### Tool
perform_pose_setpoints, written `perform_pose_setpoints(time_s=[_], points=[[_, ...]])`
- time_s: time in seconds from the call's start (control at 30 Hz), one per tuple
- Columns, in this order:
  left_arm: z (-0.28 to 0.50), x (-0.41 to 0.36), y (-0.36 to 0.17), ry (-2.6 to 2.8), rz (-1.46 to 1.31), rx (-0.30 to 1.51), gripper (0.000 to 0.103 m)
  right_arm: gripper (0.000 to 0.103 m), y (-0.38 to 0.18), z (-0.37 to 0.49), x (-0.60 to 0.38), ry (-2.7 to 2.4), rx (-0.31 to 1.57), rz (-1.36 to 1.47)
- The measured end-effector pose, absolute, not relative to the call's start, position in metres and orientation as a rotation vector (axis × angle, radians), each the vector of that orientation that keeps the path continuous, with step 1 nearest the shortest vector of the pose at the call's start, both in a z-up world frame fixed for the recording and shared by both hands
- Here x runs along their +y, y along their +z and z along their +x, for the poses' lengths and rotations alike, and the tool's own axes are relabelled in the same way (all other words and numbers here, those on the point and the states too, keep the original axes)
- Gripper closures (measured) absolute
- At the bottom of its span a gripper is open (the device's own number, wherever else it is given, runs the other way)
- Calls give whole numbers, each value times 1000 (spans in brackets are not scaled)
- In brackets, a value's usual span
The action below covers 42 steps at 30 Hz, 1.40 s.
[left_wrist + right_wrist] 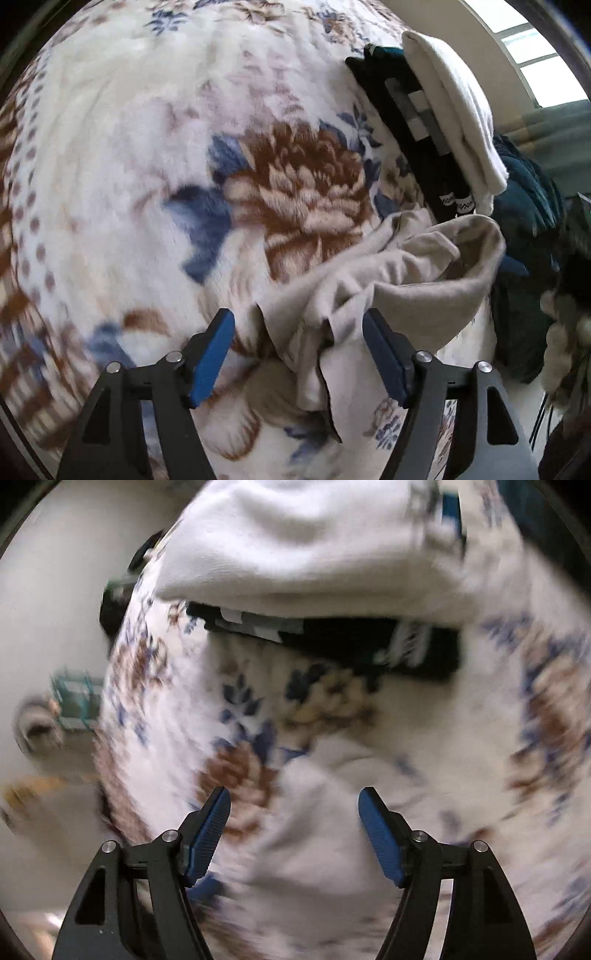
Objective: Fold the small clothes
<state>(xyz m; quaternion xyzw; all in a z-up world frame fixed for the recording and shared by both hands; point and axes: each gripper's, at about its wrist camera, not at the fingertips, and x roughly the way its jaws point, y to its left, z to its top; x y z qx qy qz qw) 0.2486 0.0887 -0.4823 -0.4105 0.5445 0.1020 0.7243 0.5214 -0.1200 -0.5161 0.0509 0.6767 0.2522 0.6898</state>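
A crumpled beige garment (424, 280) lies on the floral blanket (147, 147), at the lower right of the left wrist view. My left gripper (299, 325) is open, its blue pads standing on either side of a fold of the garment without pressing it. In the blurred right wrist view my right gripper (293, 805) is open over a pale cloth (325, 830) on the blanket (166, 701). A folded white garment (454, 110) rests on a folded black one (417, 147) at the blanket's far right; the same white garment (295, 546) and black garment (351, 638) fill the top of the right wrist view.
A dark teal cloth (524, 192) lies beyond the stack, under a bright window (546, 66). A pale fluffy thing (565, 332) hangs at the right edge. In the right wrist view, pale floor (44, 590) and a teal rack (75, 701) lie past the blanket's left edge.
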Motion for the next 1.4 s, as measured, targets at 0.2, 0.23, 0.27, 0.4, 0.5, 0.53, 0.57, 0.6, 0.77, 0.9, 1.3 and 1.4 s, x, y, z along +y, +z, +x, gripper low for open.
perform_pose_setpoints(time_s=[0.2, 0.23, 0.27, 0.4, 0.5, 0.53, 0.57, 0.6, 0.77, 0.9, 1.3, 1.4], points=[[263, 64, -481, 214, -869, 1223, 33, 29, -510, 503, -156, 575, 1506, -59], [267, 60, -480, 204, -848, 1217, 33, 29, -506, 500, -161, 601, 1493, -40], [270, 57, -480, 204, -829, 1222, 33, 29, -501, 498, -165, 622, 1478, -17], [287, 45, -491, 193, -738, 1231, 36, 29, -506, 501, -160, 702, 1523, 67], [288, 49, -503, 207, -754, 1217, 87, 33, -523, 507, -141, 731, 1569, 64], [284, 54, -504, 208, -770, 1196, 88, 64, -529, 509, -134, 733, 1570, 52], [280, 59, -504, 219, -794, 1175, 90, 93, -536, 511, -126, 718, 1583, 34], [274, 63, -504, 234, -813, 1162, 91, 93, -541, 512, -116, 708, 1590, 16], [258, 78, -511, 286, -869, 1153, 94, 94, -552, 527, -68, 708, 1529, -120], [256, 85, -522, 300, -921, 1162, 94, 94, -574, 541, -37, 681, 1509, -241], [252, 90, -527, 284, -1004, 1168, 94, 36, -533, 558, -57, 791, 1502, -51], [248, 91, -526, 288, -1020, 1167, 94, 36, -491, 554, -74, 800, 1406, -103]])
